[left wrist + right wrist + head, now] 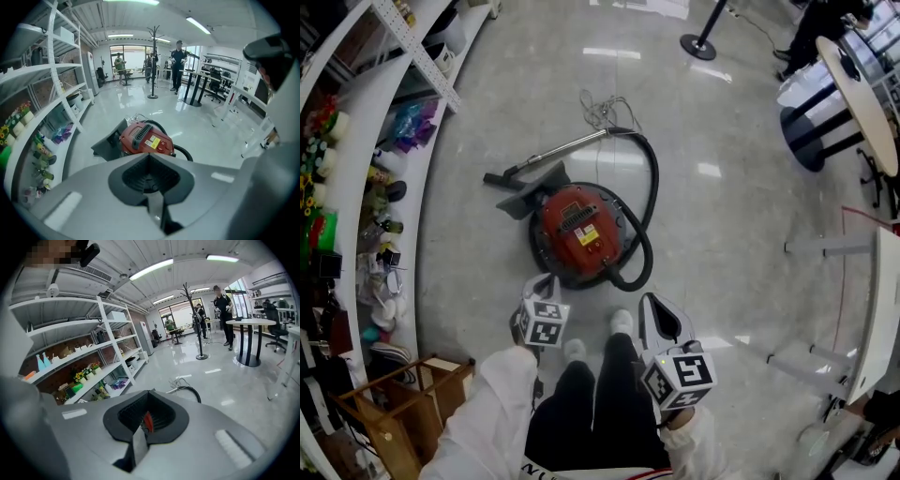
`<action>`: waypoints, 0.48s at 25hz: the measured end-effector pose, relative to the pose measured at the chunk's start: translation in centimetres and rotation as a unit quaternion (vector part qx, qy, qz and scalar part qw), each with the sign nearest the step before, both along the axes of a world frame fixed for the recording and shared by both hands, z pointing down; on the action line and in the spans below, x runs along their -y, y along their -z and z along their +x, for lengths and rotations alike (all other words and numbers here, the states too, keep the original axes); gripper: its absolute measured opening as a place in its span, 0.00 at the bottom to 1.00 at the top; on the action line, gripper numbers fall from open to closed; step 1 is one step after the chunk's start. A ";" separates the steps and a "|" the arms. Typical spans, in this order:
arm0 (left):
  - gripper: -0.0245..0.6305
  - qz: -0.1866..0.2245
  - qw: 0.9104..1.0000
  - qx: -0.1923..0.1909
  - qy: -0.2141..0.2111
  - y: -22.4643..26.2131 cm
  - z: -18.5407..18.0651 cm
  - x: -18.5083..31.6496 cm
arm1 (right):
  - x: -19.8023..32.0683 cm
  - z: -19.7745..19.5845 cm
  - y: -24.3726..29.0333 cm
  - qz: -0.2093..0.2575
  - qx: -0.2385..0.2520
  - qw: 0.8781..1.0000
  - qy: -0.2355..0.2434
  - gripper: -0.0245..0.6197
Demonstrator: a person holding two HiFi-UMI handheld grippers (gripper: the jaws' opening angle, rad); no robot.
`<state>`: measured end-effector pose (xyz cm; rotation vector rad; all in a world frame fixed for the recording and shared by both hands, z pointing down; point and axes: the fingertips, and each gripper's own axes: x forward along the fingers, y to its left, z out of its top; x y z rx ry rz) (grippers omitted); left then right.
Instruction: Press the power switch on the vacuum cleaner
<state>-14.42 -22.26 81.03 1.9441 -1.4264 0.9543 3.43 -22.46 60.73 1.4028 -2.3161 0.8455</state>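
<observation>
The glossy grey floor runs beside long white shelves. On it, just ahead of the person's feet, sits the red vacuum cleaner, with its black hose looping round one side. The left claw and right claw hover short of it, each pressed together and empty.

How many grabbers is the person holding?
2. The left gripper hangs beside the vacuum cleaner; the right gripper is by the person's right leg. None seems hidden.
</observation>
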 end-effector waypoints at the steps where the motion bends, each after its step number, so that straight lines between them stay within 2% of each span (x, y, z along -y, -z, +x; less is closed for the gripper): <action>1: 0.04 0.003 1.000 -0.001 0.000 0.5 -0.1 -0.1 | -0.3 -0.2 0.2 0.001 0.001 1.000 -0.001 0.04; 8: 0.04 0.025 0.999 -0.016 0.017 5.2 -0.5 -1.1 | -1.9 -1.3 2.2 0.006 0.006 1.000 0.007 0.04; 12: 0.04 0.061 0.997 -0.023 0.030 9.1 -1.2 -0.2 | -1.8 -2.3 4.2 0.022 0.007 1.000 0.021 0.04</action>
